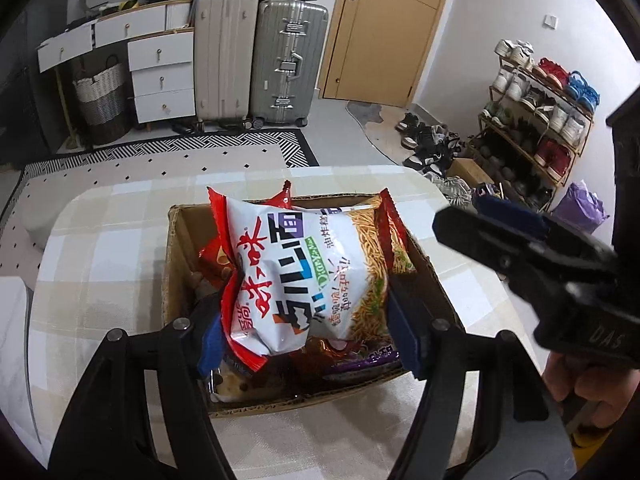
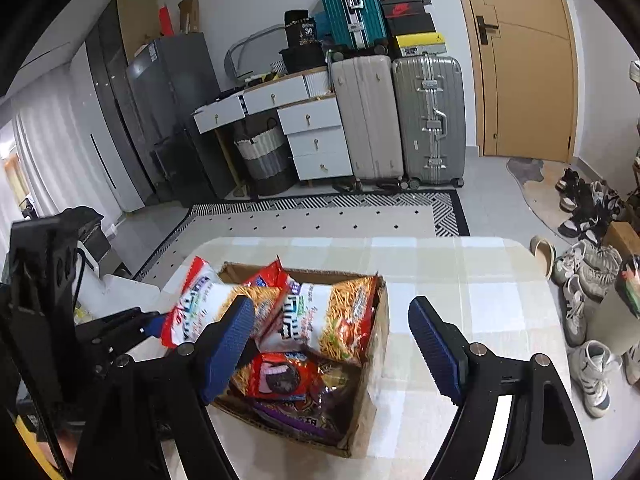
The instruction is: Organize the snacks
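Note:
A cardboard box [image 1: 173, 264] stands on the checked table and holds several snack packs. My left gripper [image 1: 308, 332] is shut on a white-and-red noodle snack bag [image 1: 304, 276], held over the box. In the right wrist view the same bag [image 2: 200, 304] sits at the box's [image 2: 376, 364] left edge, pinched by the left gripper [image 2: 156, 326]. A second white noodle bag [image 2: 320, 320] and a red pack [image 2: 280, 378] lie inside. My right gripper [image 2: 332, 348] is open and empty above the box's right side; it also shows in the left wrist view [image 1: 520, 248].
The table [image 2: 460, 280] has a checked cloth with rounded corners. Beyond it lie a patterned rug [image 2: 320, 216], suitcases [image 2: 428, 120], white drawers [image 2: 316, 140] and a door [image 2: 528, 60]. A shoe rack [image 1: 536, 128] and loose shoes stand to the right.

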The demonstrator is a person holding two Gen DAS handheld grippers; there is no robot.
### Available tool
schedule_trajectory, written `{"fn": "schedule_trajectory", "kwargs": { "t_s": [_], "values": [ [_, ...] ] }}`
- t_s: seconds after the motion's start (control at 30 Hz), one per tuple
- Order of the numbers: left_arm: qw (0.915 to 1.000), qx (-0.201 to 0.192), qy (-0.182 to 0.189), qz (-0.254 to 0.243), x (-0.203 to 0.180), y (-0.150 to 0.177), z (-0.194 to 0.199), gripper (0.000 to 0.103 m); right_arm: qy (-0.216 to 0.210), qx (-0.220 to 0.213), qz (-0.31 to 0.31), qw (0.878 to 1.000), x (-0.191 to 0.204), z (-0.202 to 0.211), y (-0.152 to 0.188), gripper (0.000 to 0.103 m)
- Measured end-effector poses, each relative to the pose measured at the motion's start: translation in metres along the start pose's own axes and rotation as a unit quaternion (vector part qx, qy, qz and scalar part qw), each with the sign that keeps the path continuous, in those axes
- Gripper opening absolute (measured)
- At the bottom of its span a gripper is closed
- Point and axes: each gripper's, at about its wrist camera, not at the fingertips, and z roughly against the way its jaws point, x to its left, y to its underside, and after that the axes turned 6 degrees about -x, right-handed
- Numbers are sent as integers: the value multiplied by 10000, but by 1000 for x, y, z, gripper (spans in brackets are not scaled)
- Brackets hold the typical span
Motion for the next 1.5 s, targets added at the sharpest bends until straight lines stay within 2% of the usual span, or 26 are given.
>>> {"fn": "schedule_trajectory", "kwargs": {
  "t_s": [0.2, 0.37, 0.73, 1.13, 1.4, 1.5],
  "values": [
    [9997, -77, -167, -151, -3, -2, -8, 73, -40, 29, -82, 10000, 0, 0, 7, 81],
    [9994, -175, -238, -176, -4, 1, 2, 78, -60, 32, -105, 9999, -1, 6, 10, 81],
    [9989, -270, -341, -162, -6, 10, 30, 80, -41, -90, -206, 9997, -4, 21, 7, 81],
    [9958, -708, -521, -245, -19, 13, 105, 81, -112, -560, -187, 9982, 8, 82, -6, 81],
    [9896, -1212, -709, -310, -30, 22, 186, 83, -224, -837, -87, 9962, 27, 137, -4, 81],
    [9862, -1425, -770, -344, -34, 29, 222, 84, -278, -987, -21, 9947, 38, 163, 3, 86]
  ]
}}
